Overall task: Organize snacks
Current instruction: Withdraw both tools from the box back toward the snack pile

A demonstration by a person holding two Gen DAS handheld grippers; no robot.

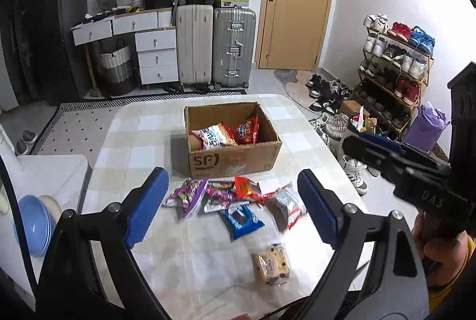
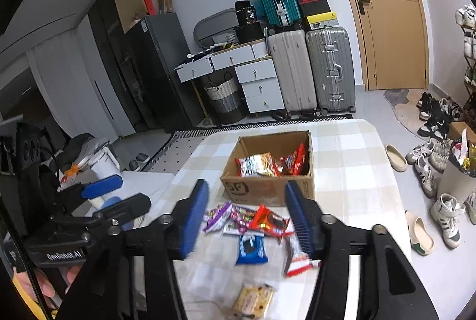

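While snack packets (image 1: 235, 198) lie loose on desk (image 1: 142, 141) before box (image 1: 235, 162), left gripper (image 1: 232, 207) and right gripper (image 2: 247, 218) hover spread wide, holding nothing.

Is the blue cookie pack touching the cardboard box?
Apart. In the left wrist view the blue pack lies on the table, with other snack packs and bare tablecloth between it and the box.

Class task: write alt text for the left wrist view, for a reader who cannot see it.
An open left gripper hovers empty over loose snack packets on a checked table, in front of an open cardboard box already holding a few packets. The right gripper enters from the right; suitcases, drawers and a shoe rack stand behind.
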